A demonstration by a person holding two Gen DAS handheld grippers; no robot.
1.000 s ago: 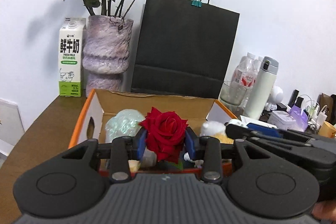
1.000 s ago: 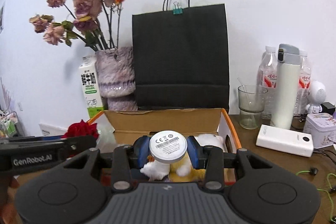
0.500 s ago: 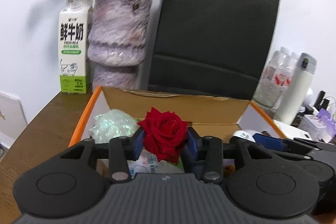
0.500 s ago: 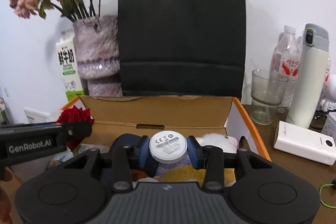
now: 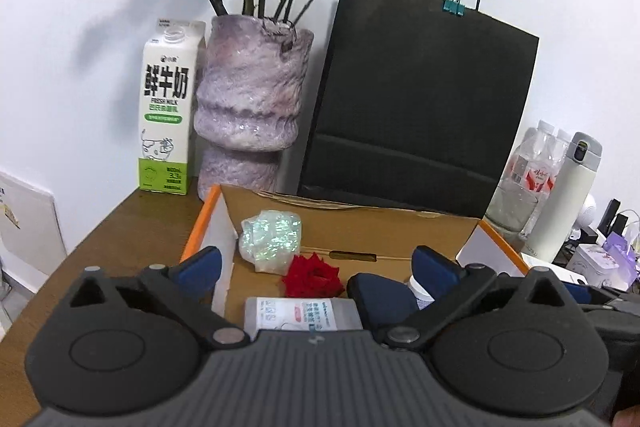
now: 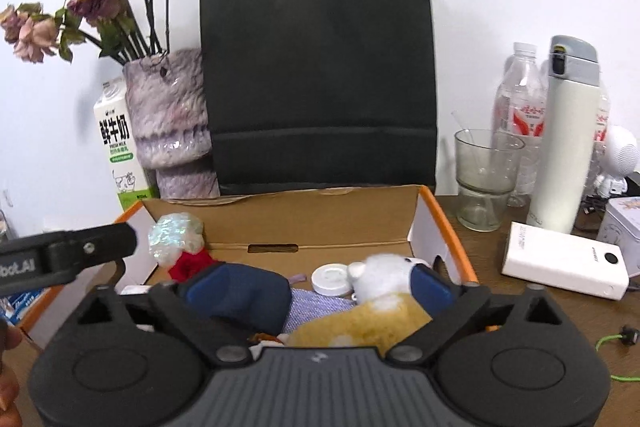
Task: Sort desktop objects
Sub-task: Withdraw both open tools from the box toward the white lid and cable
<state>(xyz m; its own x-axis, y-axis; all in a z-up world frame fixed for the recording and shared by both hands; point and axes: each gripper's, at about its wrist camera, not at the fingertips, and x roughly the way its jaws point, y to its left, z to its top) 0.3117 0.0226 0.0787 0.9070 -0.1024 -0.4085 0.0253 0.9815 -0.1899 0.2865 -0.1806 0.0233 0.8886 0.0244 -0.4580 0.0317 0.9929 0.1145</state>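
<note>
Left tongs (image 5: pixel 316 265) over the near edge of the cardboard box (image 5: pixel 400 227), jaws spread wide and opening, gripping nothing. Red rose (image 5: pixel 313 277) lying loose on the box floor between the blue pads, touching neither pad. Just behind the rose, a shiny iridescent crumpled wrap (image 5: pixel 271 241) against the left inner wall. In front of the rose, a white packet with printed label (image 5: pixel 300 315), partly hidden by the tongs body. Next to the packet, a dark blue soft thing (image 5: pixel 380 301).

Right tongs (image 6: pixel 320 285) also over the same cardboard box (image 6: pixel 320 219), jaws wide and opening, holding nothing. White round cap-like disc (image 6: pixel 331 279) resting inside the box between the pads, free of both, beside a white and yellow plush toy (image 6: pixel 380 301). Under the disc, a piece of lilac cloth (image 6: pixel 316 309).

Behind the box on the wooden desk (image 5: pixel 100 247): black paper bag (image 5: pixel 420 107) with a teal binder clip, purple vase (image 5: pixel 250 99) with dried roses, fresh milk carton (image 5: pixel 168 107). To the right of the box: glass cup (image 6: pixel 484 179), white thermos (image 6: pixel 568 139), plastic water bottles (image 6: pixel 520 107), white power bank (image 6: pixel 564 261).
</note>
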